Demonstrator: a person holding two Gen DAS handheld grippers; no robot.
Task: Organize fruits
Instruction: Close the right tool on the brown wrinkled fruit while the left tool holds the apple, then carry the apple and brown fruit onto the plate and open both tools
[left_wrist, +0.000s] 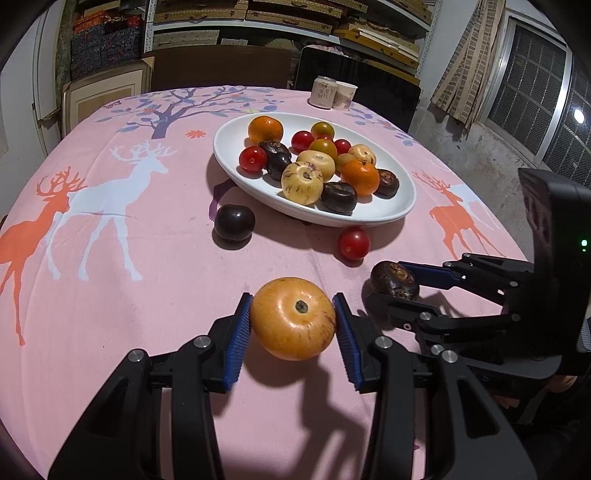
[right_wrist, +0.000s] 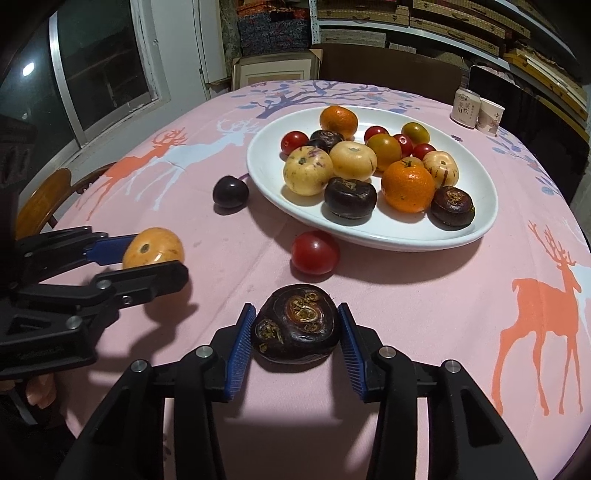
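Gripping two fruits above the bench

We see the left gripper (left_wrist: 293, 319) level, ribbed blue jaws pinching a glossy round orange-yellow fruit (left_wrist: 293, 318); the right gripper (right_wrist: 296, 325) pinches a knobbly dark water chestnut (right_wrist: 295, 324), both near the smooth white oval plate (right_wrist: 369, 232)

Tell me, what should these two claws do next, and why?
Probably carry both fruits to the white plate. The left gripper grips a yellow-orange fruit and the right gripper a dark water chestnut, both still short of the plate where the other fruits are gathered.
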